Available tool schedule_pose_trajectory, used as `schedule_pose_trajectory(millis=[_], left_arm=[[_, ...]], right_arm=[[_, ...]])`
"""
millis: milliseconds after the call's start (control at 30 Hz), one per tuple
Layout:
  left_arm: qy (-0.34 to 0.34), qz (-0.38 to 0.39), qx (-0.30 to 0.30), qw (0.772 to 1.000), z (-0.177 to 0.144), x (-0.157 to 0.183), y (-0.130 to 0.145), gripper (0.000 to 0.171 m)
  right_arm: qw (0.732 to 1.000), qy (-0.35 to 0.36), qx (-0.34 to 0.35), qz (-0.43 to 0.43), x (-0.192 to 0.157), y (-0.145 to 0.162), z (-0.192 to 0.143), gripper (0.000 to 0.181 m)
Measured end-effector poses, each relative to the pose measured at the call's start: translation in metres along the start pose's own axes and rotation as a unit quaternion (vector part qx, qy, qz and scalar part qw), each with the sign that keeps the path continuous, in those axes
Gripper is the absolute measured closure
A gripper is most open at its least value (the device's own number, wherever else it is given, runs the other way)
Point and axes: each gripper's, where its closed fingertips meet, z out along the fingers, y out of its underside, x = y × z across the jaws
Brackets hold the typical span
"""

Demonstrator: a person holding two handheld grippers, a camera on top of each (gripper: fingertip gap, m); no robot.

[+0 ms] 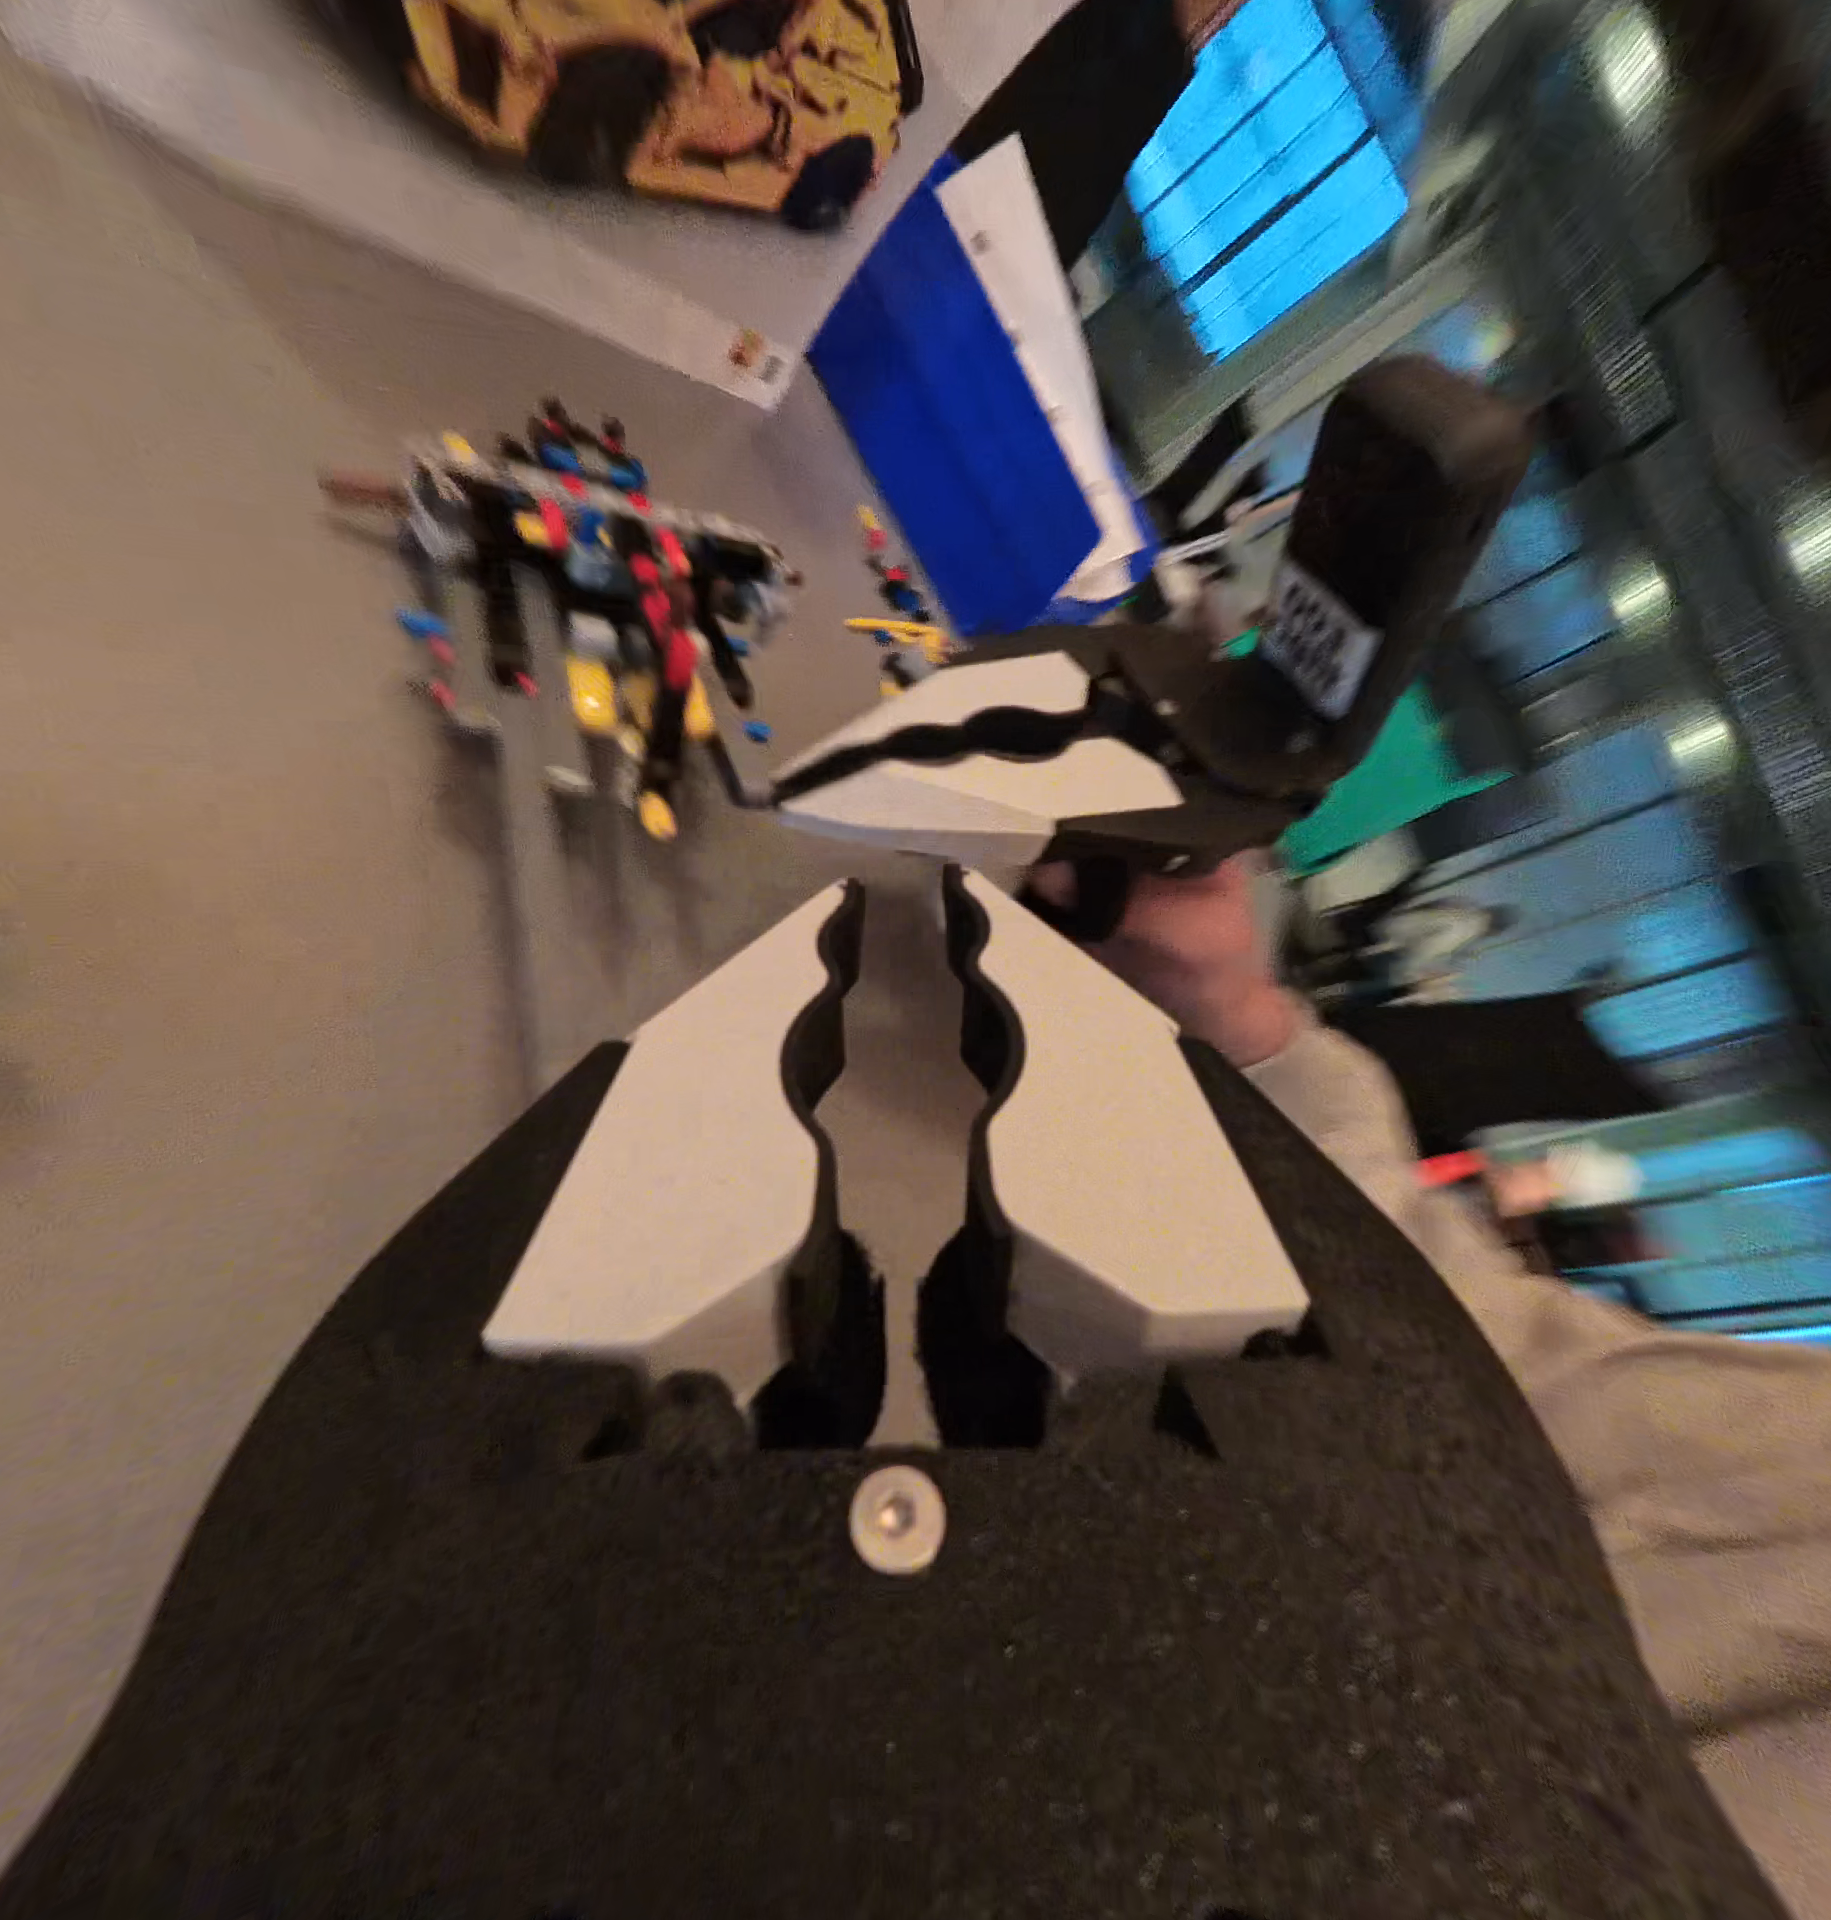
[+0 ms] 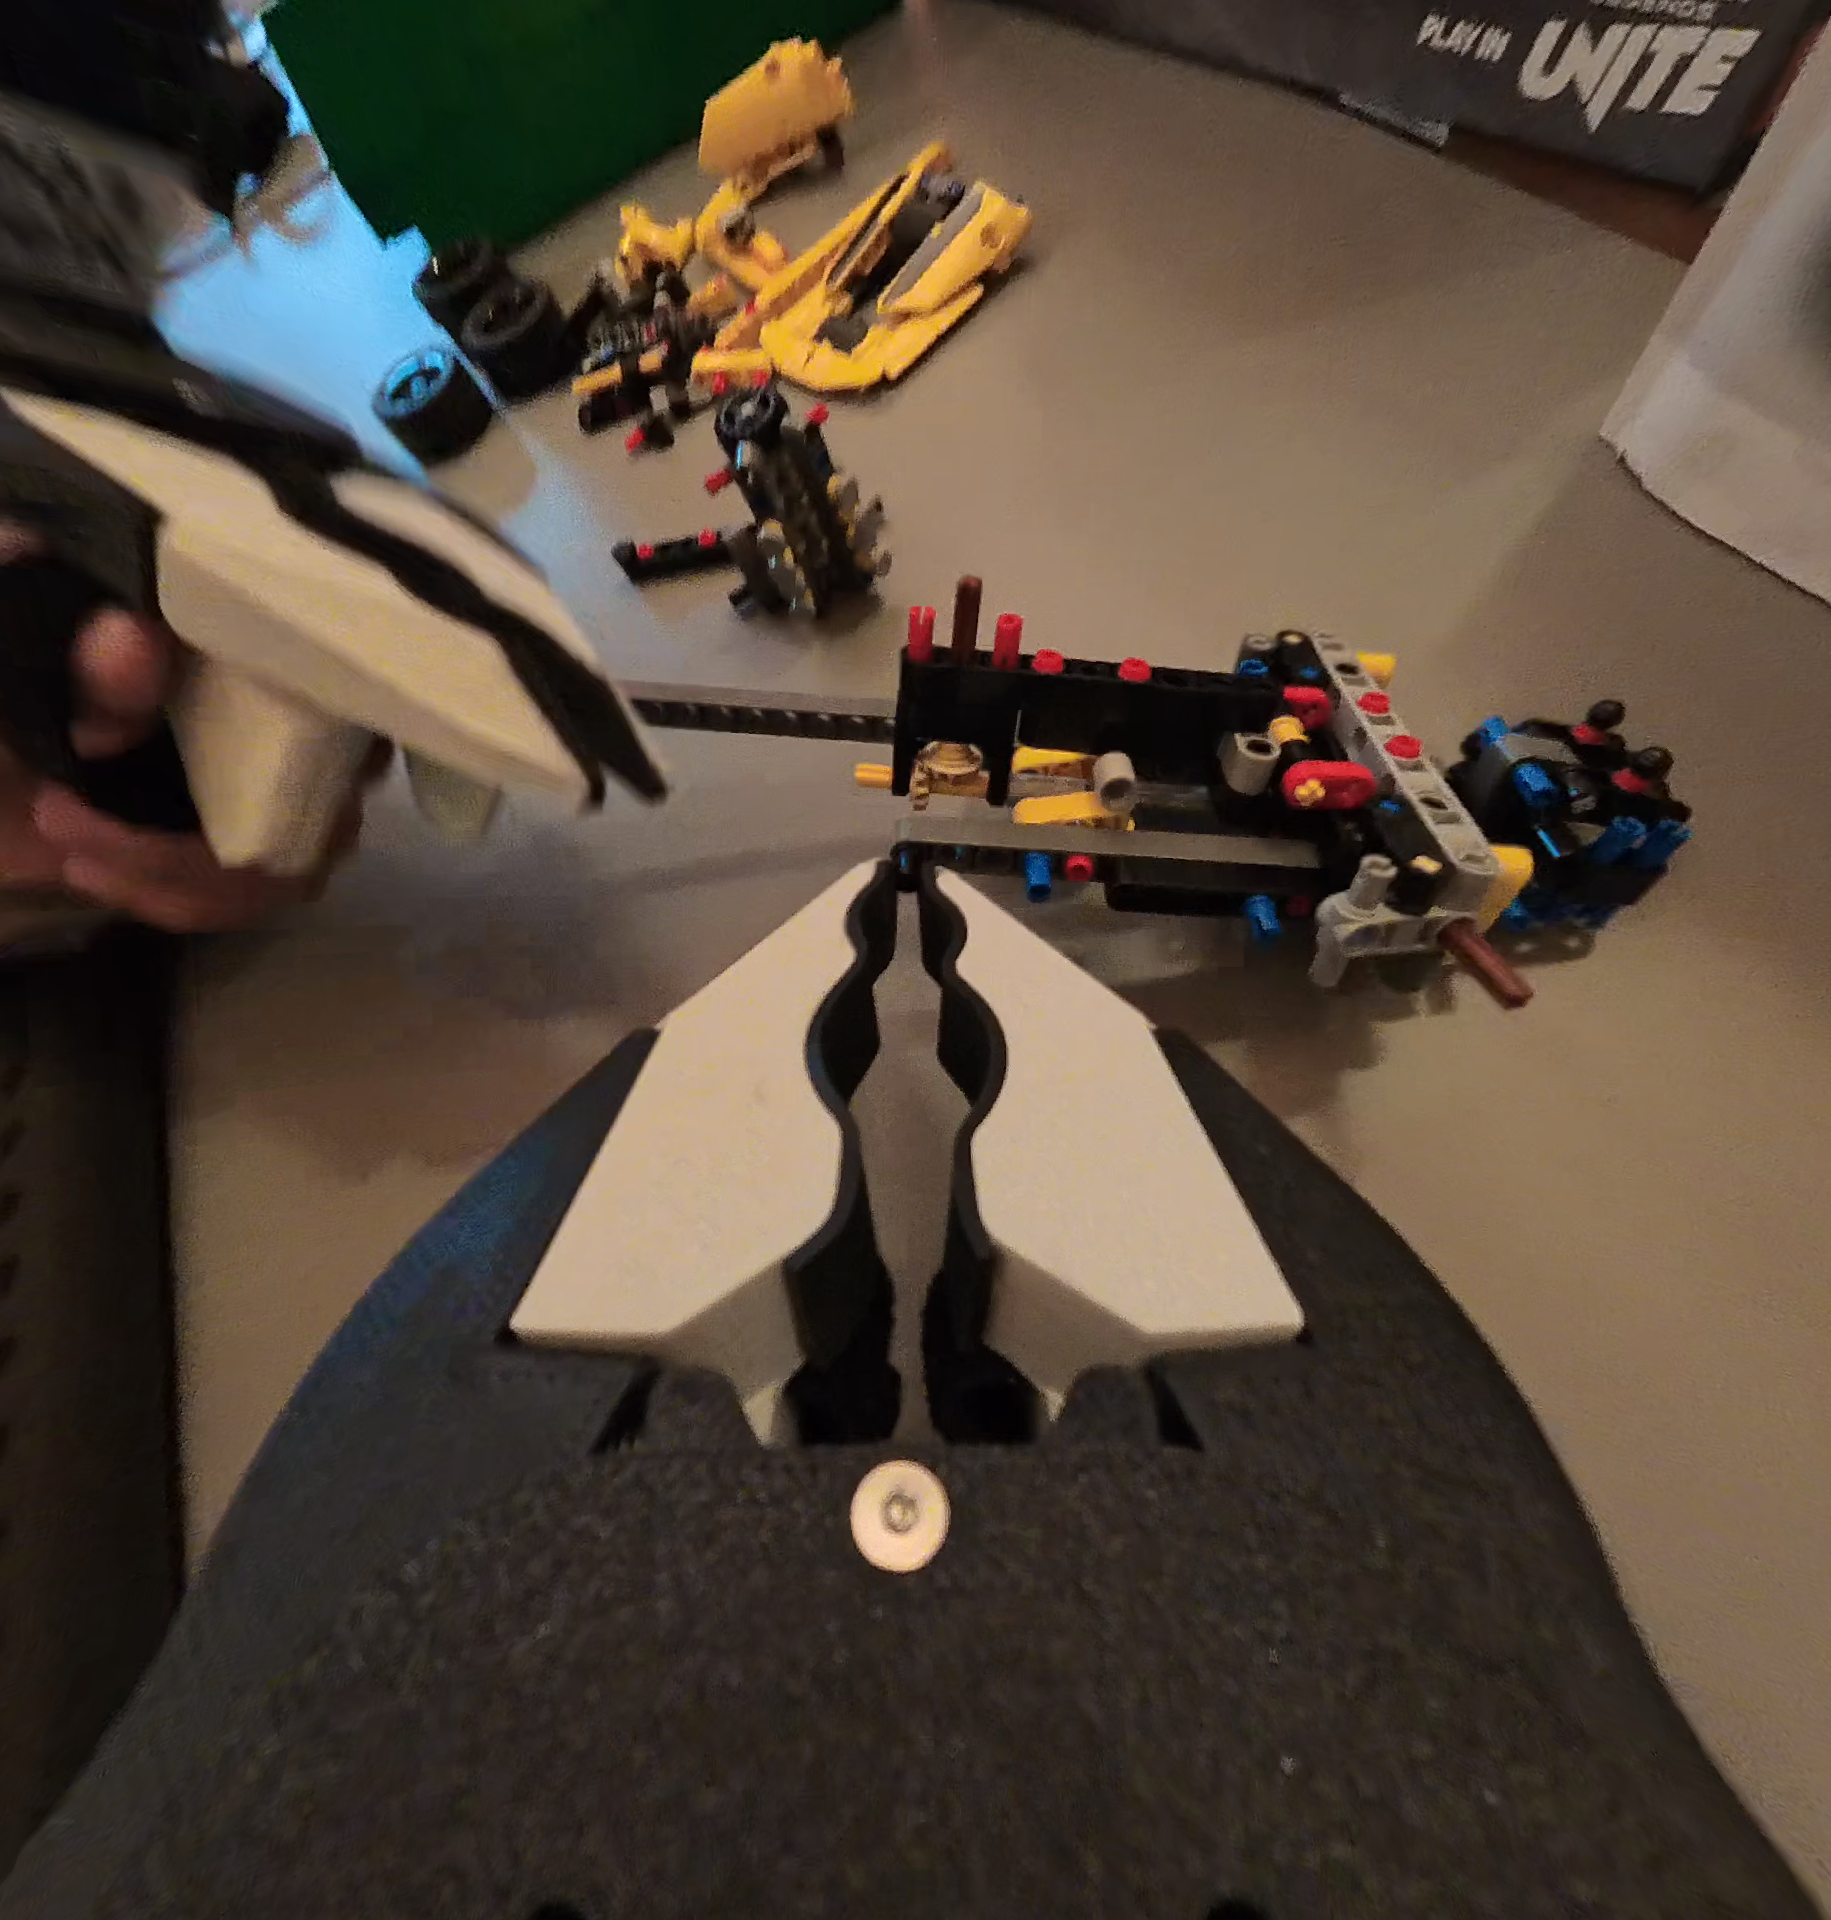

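grey surface point(image 2: 1306, 416) with a half-built brick chassis point(image 2: 1202, 769) lying on it. right claw point(image 2: 906, 883) is pinched nearly closed on its near beam end, while the left claw point(image 1: 903, 881) is slightly parted and empty, hovering just beside.

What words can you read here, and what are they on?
I do not copy writing; here is where it stands.
Large white letters: on the dark banner, readable.
Black-and-white sticker on the right gripper, which grips the brick model: blurred.
Small sticker on the white sheet: blurred.
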Motion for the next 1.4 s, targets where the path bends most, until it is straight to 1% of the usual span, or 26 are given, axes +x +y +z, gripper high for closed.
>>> schedule_pose_trajectory(millis=[33, 67, 133, 167, 200, 267, 367, 400, 433, 500, 533, 633, 733, 767, 933, 1033, 1100, 1133, 1167, 1200, 1233, 1267, 1300, 1333, 1367, 1400], left_arm=[[0.016, -0.034, 0.008, 0.999, 0.003, 0.0, 0.002, 0.157], [0.006, -0.047, 0.016, 0.999, 0.006, -0.007, 0.003, 0.158], [-0.052, -0.038, 0.052, 0.997, 0.007, -0.026, -0.001, 0.159], [-0.068, -0.046, 0.076, 0.994, 0.006, -0.033, -0.005, 0.158], [-0.065, -0.064, 0.091, 0.992, 0.005, -0.036, -0.009, 0.155], [-0.058, -0.111, 0.105, 0.986, 0.006, -0.043, -0.01, 0.143], [-0.03, -0.177, 0.11, 0.978, 0.009, -0.048, -0.007, 0.142], [-0.02, -0.2, 0.111, 0.973, 0.009, -0.049, -0.008, 0.144], [-0.009, -0.224, 0.113, 0.968, 0.009, -0.05, -0.008, 0.153], [0.012, -0.273, 0.115, 0.955, 0.01, -0.054, -0.006, 0.159], [0.026, -0.287, 0.115, 0.951, 0.01, -0.054, -0.007, 0.161], [0.048, -0.31, 0.101, 0.944, 0.01, -0.051, -0.007, 0.161], [0.063, -0.31, 0.105, 0.943, 0.01, -0.047, -0.008, 0.158], [0.061, -0.305, 0.1, 0.945, 0.011, -0.048, -0.006, 0.161], [0.035, -0.233, 0.057, 0.97, 0.011, -0.048, 0.001, 0.162], [0.041, -0.205, 0.031, 0.977, 0.013, -0.043, 0.006, 0.162], [0.04, -0.179, 0.022, 0.983, 0.014, -0.039, 0.008, 0.162], [0.026, -0.172, 0.021, 0.984, 0.014, -0.043, 0.009, 0.162], [0.0, -0.183, 0.04, 0.982, 0.008, -0.055, 0.003, 0.161], [-0.018, -0.196, 0.07, 0.978, -0.003, -0.068, -0.007, 0.162], [-0.024, -0.193, 0.092, 0.977, -0.011, -0.074, -0.016, 0.161], [-0.03, -0.181, 0.1, 0.978, -0.013, -0.074, -0.018, 0.162], [-0.026, -0.167, 0.088, 0.982, -0.008, -0.069, -0.015, 0.161], [-0.015, -0.155, 0.076, 0.985, -0.003, -0.062, -0.012, 0.161], [-0.01, -0.152, 0.066, 0.986, 0.002, -0.059, -0.009, 0.161], [-0.009, -0.153, 0.06, 0.986, 0.006, -0.057, -0.007, 0.161]], right_arm=[[1.0, 0.001, 0.012, 0.017, -0.002, -0.004, 0.002, 0.178], [0.999, 0.013, 0.017, 0.04, 0.0, -0.005, 0.005, 0.178], [0.998, 0.037, 0.02, 0.047, -0.001, -0.006, 0.009, 0.178], [0.998, 0.048, 0.021, 0.046, -0.002, -0.007, 0.011, 0.178], [0.997, 0.049, 0.021, 0.049, -0.006, -0.007, 0.014, 0.178], [0.997, 0.042, 0.029, 0.063, -0.015, -0.009, 0.018, 0.178], [0.996, 0.051, 0.031, 0.072, -0.02, -0.008, 0.022, 0.178], [0.996, 0.052, 0.031, 0.071, -0.021, -0.008, 0.023, 0.178], [0.996, 0.047, 0.029, 0.072, -0.024, -0.007, 0.025, 0.178], [0.995, 0.036, 0.026, 0.086, -0.028, -0.004, 0.03, 0.178], [0.995, 0.038, 0.037, 0.09, -0.027, -0.005, 0.029, 0.178], [0.994, 0.017, 0.037, 0.104, -0.028, -0.006, 0.027, 0.178], [0.992, -0.008, 0.041, 0.121, -0.029, -0.006, 0.024, 0.178], [0.992, -0.016, 0.039, 0.122, -0.03, -0.005, 0.024, 0.178], [0.995, -0.03, 0.005, 0.09, -0.033, 0.002, 0.023, 0.179], [0.993, -0.069, -0.013, 0.094, -0.035, 0.006, 0.018, 0.179], [0.989, -0.098, -0.018, 0.113, -0.037, 0.007, 0.012, 0.18], [0.989, -0.101, -0.026, 0.107, -0.037, 0.008, 0.011, 0.18], [0.992, -0.068, -0.03, 0.099, -0.027, 0.01, 0.006, 0.181], [0.997, -0.011, -0.008, 0.074, -0.006, 0.004, -0.009, 0.181], [0.996, 0.004, 0.023, 0.08, 0.008, -0.006, -0.031, 0.181], [0.992, -0.022, 0.07, 0.1, 0.006, -0.022, -0.049, 0.181], [0.991, -0.035, 0.084, 0.098, 0.001, -0.026, -0.055, 0.181], [0.995, -0.026, 0.062, 0.072, -0.003, -0.018, -0.049, 0.181], [0.999, -0.02, 0.018, 0.046, -0.007, -0.003, -0.039, 0.181], [1.0, -0.023, 0.0, 0.021, -0.014, 0.005, -0.028, 0.181]])
